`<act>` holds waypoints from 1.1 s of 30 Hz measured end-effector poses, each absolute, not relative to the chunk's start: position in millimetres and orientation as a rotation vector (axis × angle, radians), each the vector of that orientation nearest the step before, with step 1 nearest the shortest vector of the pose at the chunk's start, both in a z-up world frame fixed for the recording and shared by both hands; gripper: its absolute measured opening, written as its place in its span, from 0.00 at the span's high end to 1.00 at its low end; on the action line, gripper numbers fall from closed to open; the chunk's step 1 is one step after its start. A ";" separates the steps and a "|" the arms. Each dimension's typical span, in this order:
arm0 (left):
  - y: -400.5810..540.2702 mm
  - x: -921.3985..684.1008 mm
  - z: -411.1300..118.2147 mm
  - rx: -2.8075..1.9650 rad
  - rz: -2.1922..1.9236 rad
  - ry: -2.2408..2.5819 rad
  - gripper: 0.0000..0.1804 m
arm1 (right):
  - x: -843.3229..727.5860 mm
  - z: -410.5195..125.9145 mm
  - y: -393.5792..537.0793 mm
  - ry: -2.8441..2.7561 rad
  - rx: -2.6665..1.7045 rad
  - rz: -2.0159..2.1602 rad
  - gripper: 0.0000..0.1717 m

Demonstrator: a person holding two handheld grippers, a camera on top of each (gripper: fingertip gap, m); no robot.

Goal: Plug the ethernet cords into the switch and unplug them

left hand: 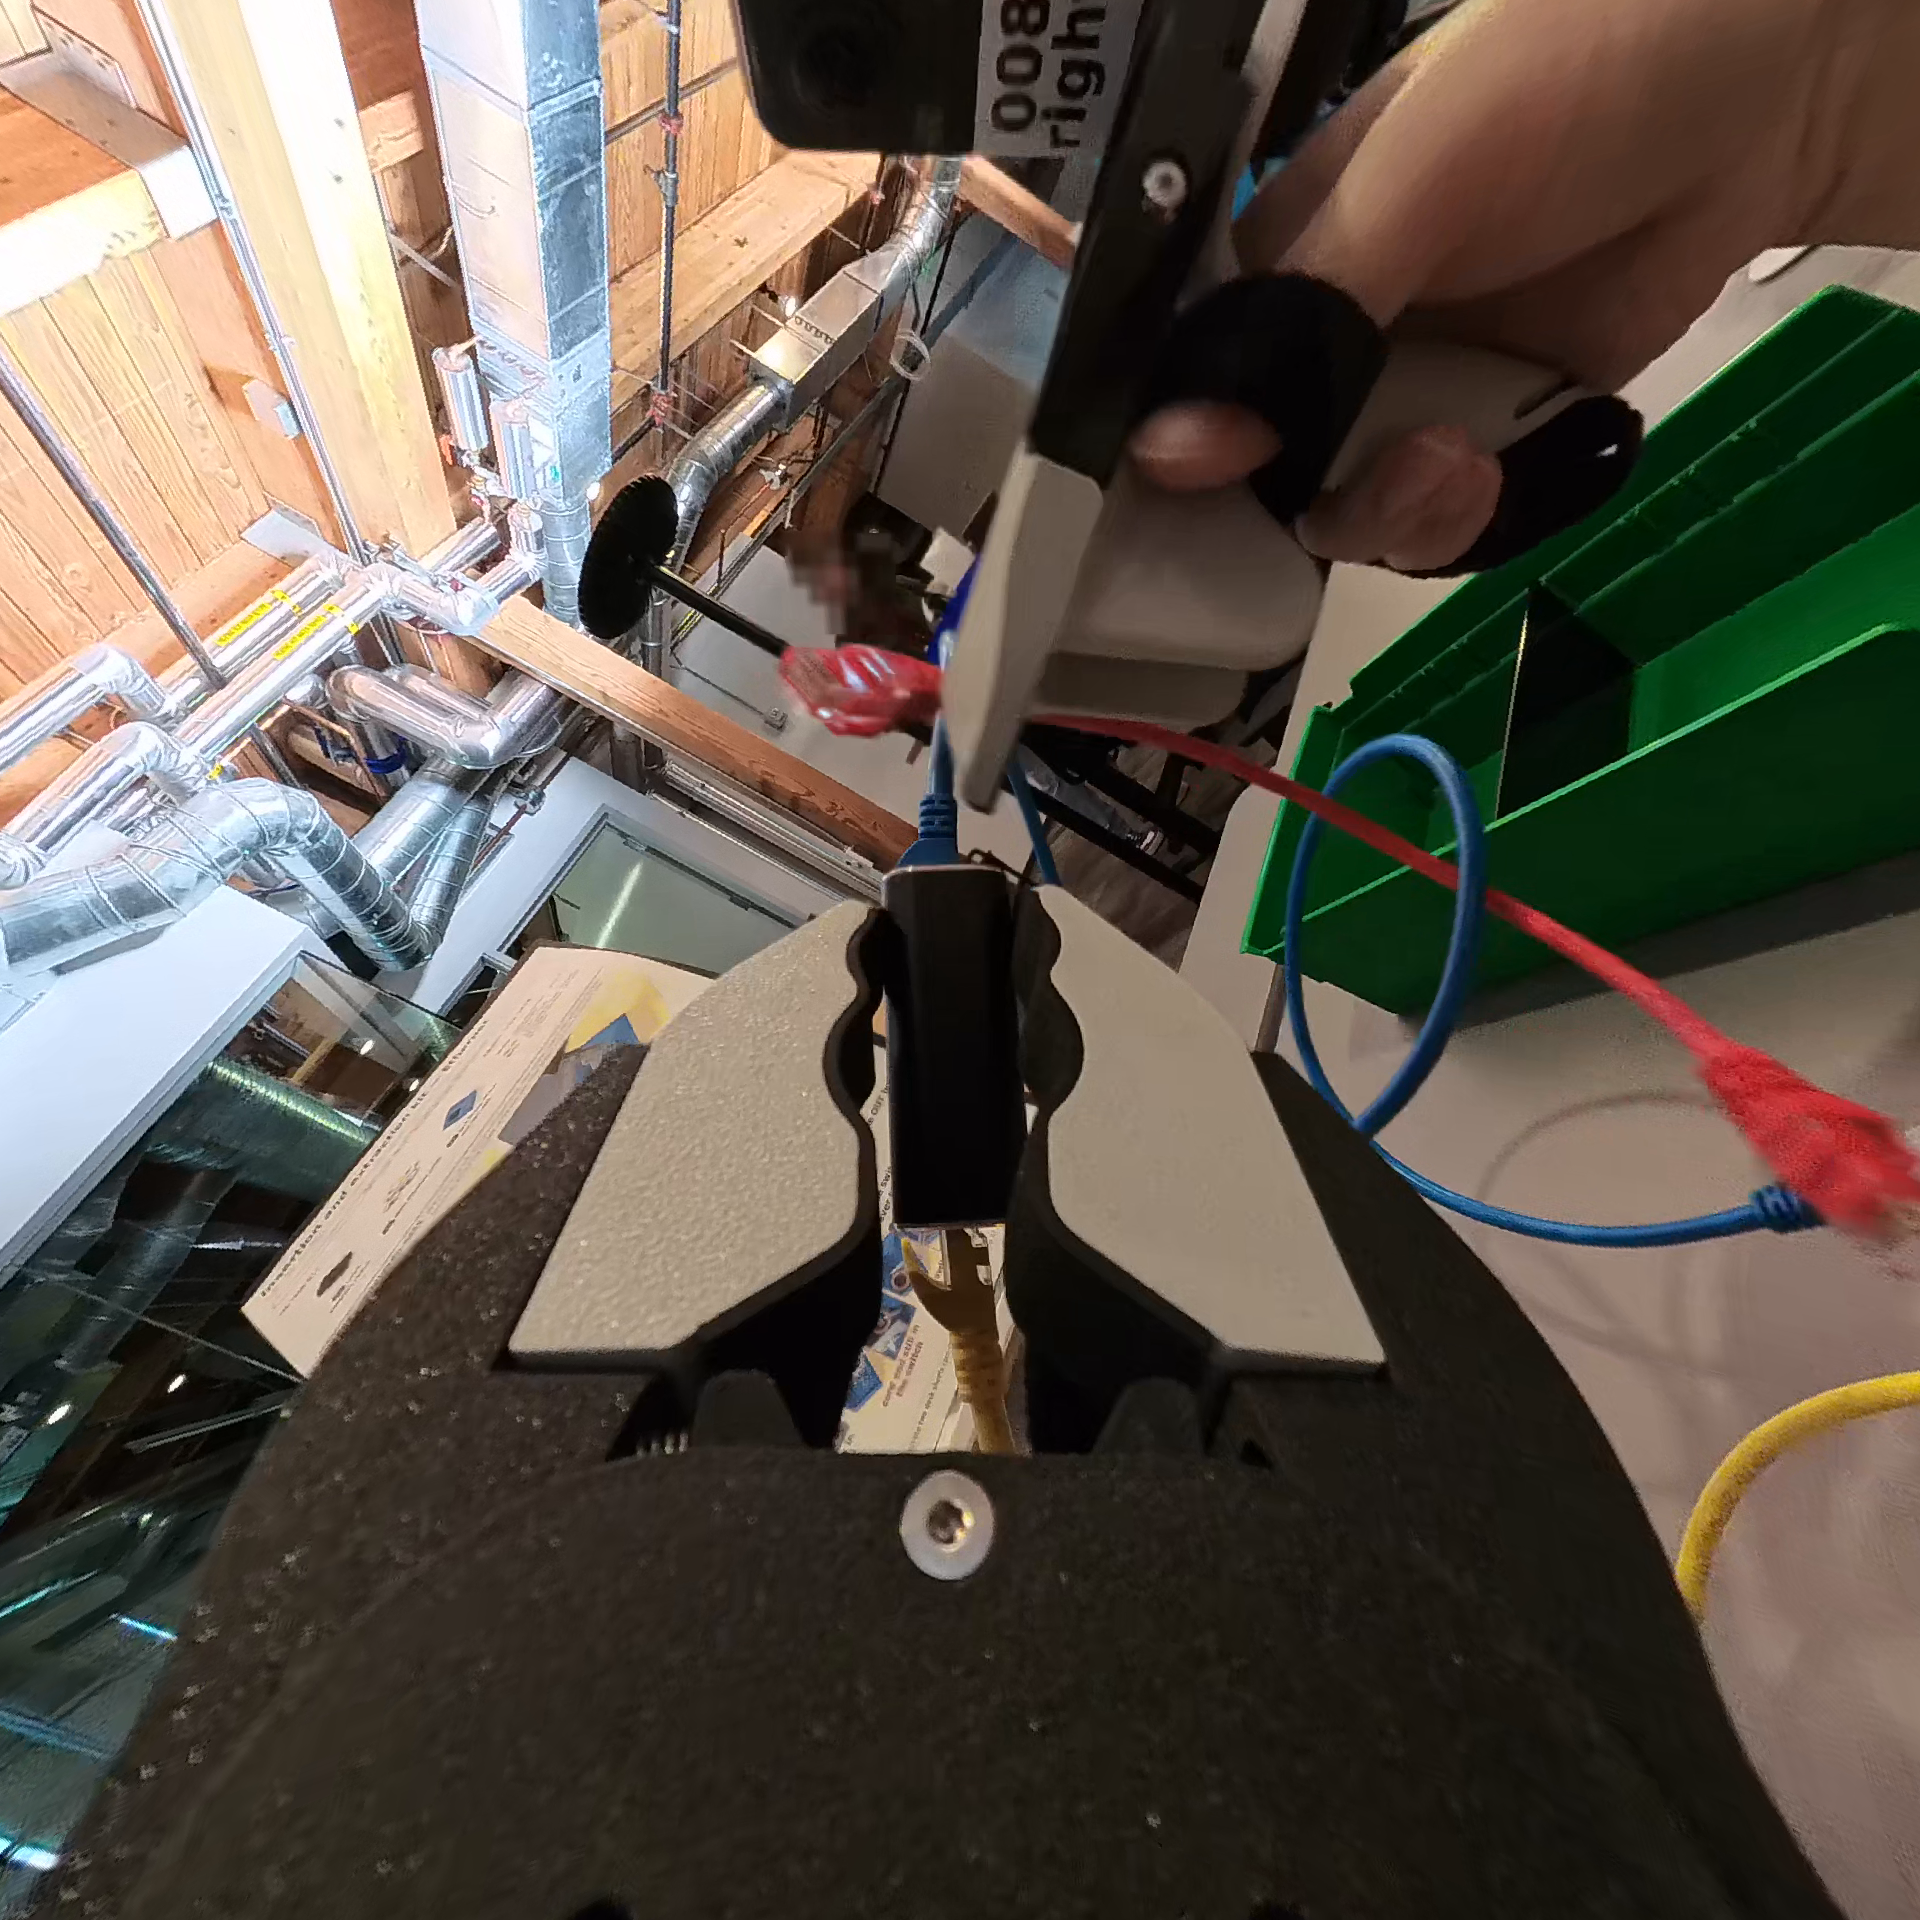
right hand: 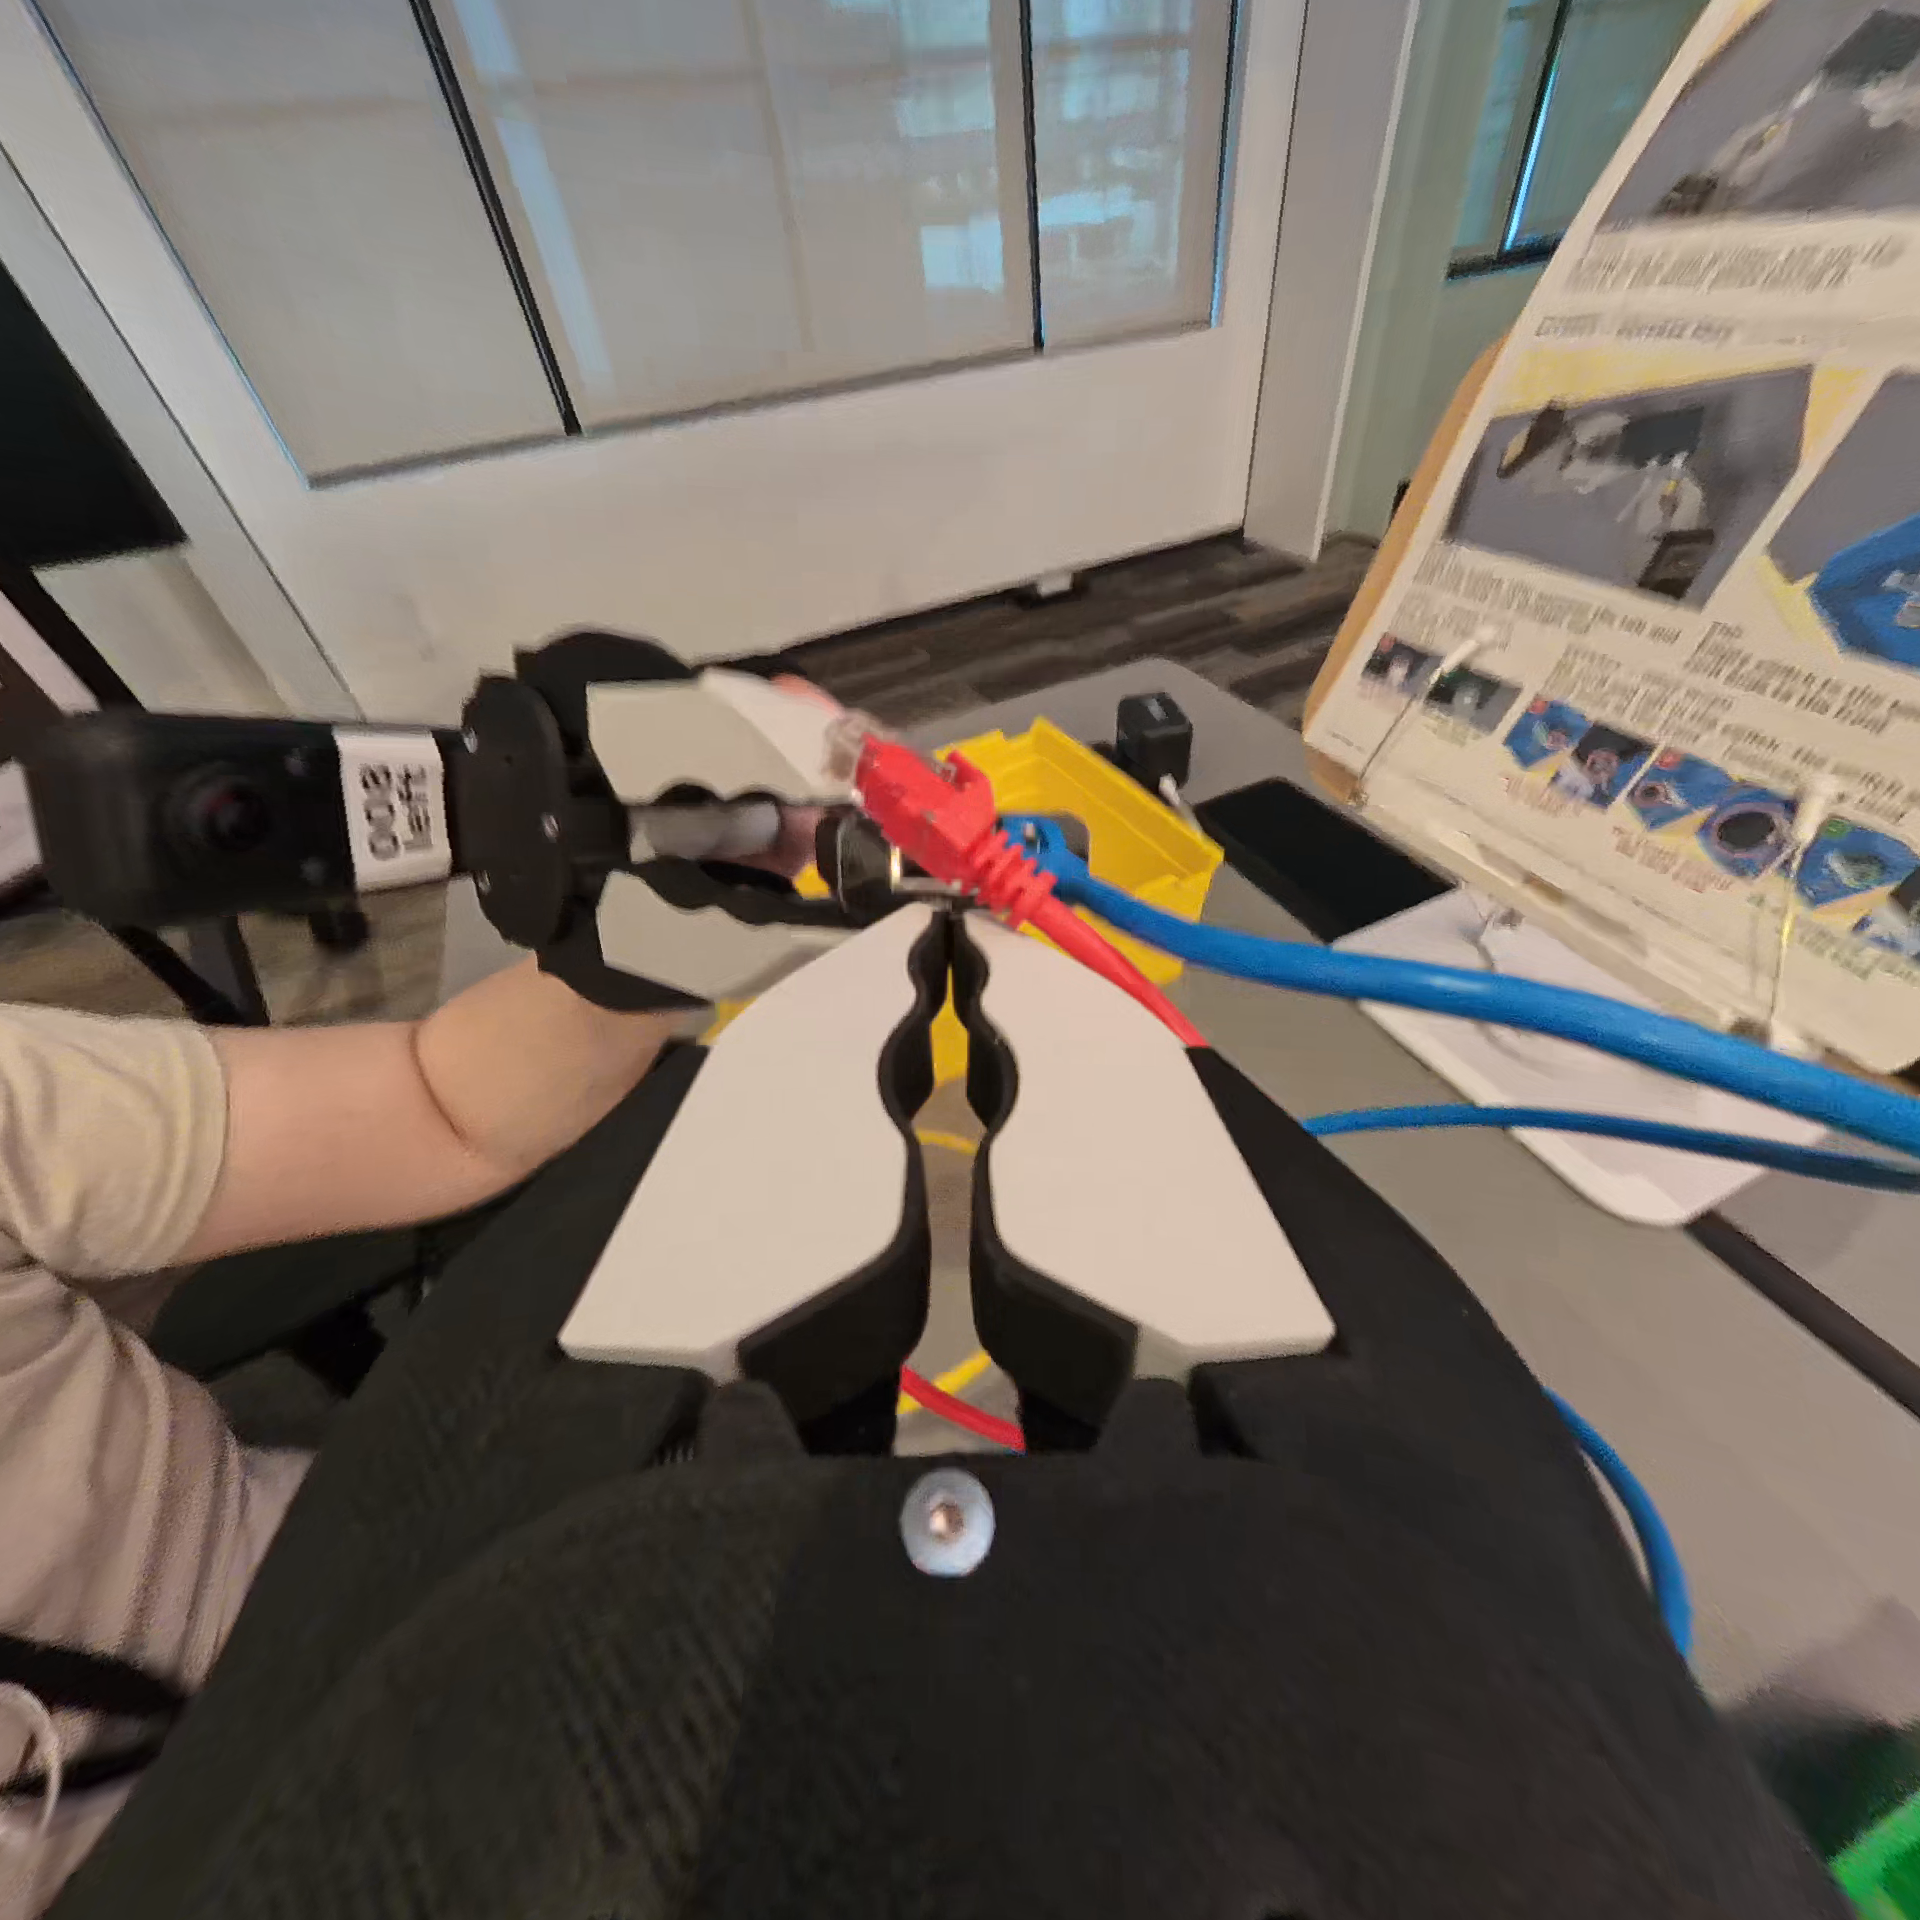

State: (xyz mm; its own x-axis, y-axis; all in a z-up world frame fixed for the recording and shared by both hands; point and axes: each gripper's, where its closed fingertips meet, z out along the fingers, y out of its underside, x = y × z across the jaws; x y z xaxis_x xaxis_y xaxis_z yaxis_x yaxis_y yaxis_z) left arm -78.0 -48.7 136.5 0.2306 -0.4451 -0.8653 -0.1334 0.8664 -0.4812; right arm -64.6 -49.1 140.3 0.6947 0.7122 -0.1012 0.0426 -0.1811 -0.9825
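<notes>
My left gripper (left hand: pixel 951 914) is shut on a small black switch (left hand: pixel 951 1039), pads pressed on its sides. A blue cord (left hand: pixel 935 821) is plugged into its far end and a yellow cord (left hand: pixel 977 1361) into its near end. My right gripper (right hand: pixel 945 920) is shut on the red cord's plug (right hand: pixel 914 800), held just beside the switch (right hand: pixel 847 862) and the blue cord's plug (right hand: pixel 1049 842). In the left wrist view the red plug (left hand: pixel 862 686) sticks out past the right gripper (left hand: pixel 982 779), above the switch. The red cord's other plug (left hand: pixel 1818 1153) hangs loose. The left gripper (right hand: pixel 769 842) also shows in the right wrist view.
A green bin (left hand: pixel 1662 727) stands to the right on the grey table (right hand: pixel 1558 1351). A yellow bin (right hand: pixel 1101 800) and a black adapter (right hand: pixel 1153 727) lie beyond the grippers. A printed poster board (right hand: pixel 1662 571) leans at the right. The person's forearm (right hand: pixel 416 1091) reaches in from the left. The tips of both grippers are at nearly the same place.
</notes>
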 end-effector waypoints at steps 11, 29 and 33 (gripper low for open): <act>-11.5 -91.0 134.1 -0.617 -0.204 1.313 0.87 | -65.0 116.3 -43.0 -0.769 -1.683 0.743 0.97; -86.9 -90.9 136.3 -0.446 -0.572 1.496 0.87 | -97.3 117.7 -43.4 -1.132 -0.994 0.101 0.80; -89.0 -92.9 132.8 -0.444 -0.646 1.526 0.87 | -93.0 112.4 -44.7 -1.168 -1.069 0.123 0.83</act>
State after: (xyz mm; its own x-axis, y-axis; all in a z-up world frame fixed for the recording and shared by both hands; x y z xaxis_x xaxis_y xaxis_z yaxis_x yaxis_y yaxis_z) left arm -92.9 -89.0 132.8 -0.0680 -0.6358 -0.7689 0.1092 0.7613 -0.6392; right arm -93.0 -44.7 112.4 0.4434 0.5808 0.6827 0.4264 0.5332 -0.7307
